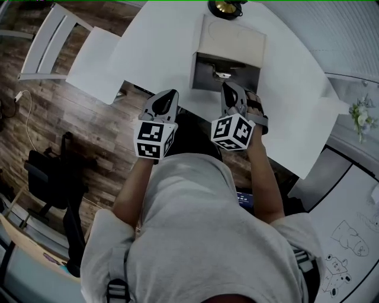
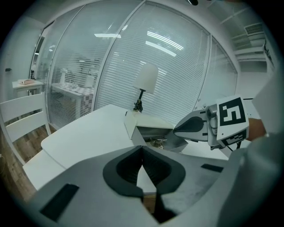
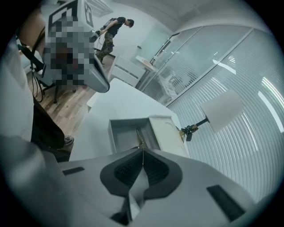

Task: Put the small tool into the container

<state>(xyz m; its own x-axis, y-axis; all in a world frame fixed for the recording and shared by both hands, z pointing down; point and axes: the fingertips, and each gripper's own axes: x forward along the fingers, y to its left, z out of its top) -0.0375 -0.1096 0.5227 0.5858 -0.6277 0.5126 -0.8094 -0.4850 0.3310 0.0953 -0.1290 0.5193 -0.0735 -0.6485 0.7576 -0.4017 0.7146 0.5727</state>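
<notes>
A beige box with an open grey drawer (image 1: 204,76) stands on the white table (image 1: 160,47). A small metal tool (image 1: 223,75) lies inside the drawer; it also shows in the left gripper view (image 2: 156,142) and in the right gripper view (image 3: 138,141). My left gripper (image 1: 170,94) hovers over the table's front edge, left of the drawer, shut and empty. My right gripper (image 1: 228,87) sits just in front of the drawer opening, tips near the tool, shut with nothing between its jaws. Its grey body (image 2: 195,126) appears beside the drawer in the left gripper view.
A lamp with a white shade (image 2: 145,80) stands behind the box, its base (image 1: 227,7) at the table's far edge. A white chair (image 1: 50,41) and a lower white surface (image 1: 95,65) lie to the left. A black chair (image 1: 56,177) is on the wooden floor. A person (image 3: 111,31) stands far off.
</notes>
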